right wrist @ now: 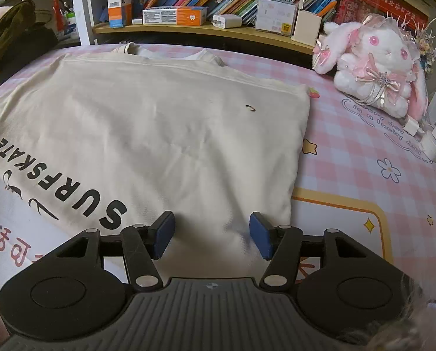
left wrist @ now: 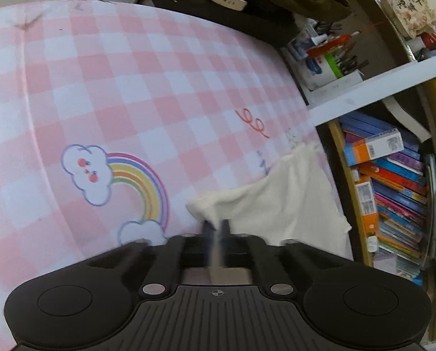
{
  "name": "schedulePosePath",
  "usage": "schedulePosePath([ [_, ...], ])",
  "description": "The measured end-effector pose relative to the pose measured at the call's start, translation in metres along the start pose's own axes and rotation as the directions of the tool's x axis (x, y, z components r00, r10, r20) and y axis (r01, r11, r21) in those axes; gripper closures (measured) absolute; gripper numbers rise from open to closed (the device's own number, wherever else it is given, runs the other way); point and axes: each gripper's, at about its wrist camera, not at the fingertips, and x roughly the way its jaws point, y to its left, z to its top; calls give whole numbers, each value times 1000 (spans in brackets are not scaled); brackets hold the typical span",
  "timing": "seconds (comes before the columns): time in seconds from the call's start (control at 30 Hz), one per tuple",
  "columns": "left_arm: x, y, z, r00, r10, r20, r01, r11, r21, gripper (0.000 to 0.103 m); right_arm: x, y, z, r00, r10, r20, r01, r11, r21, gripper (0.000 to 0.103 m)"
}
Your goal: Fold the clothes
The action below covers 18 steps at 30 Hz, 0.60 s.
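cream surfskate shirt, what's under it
The cream shirt lies on a pink checked mat; a white printed panel shows past its lower left edge. Whatever lies beneath its middle is covered.

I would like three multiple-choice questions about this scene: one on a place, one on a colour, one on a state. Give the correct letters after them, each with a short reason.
1. Where does the plush rabbit sit?
A. on the cream garment
B. on the checked cover, beside the garment
C. on the bookshelf

2. What colour are the letters SURFSKATE on the cream garment?
A. black
B. red
C. blue

3. How do the right tongs stand?
A. shut on the rabbit
B. shut on a book
C. open above the garment

Answers:
1 B: it rests on the pink checked cover, apart from the cloth.
2 A: the print is black.
3 C: the blue pads stand apart, with nothing pressed between them.
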Motion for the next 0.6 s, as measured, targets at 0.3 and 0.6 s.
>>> schedulePosePath([
  [0.3, -7, -2, 14, 1000, 27, -16, -25, 993, 115, 99, 2, 0, 1, 1000, 4, -1, -4, 1000, -3, 45],
  [0.6, 4, 19, 17, 996, -93, -7, 93, 995, -43, 83, 3, -2, 1, 1000, 5, 1, -5, 1000, -10, 45],
])
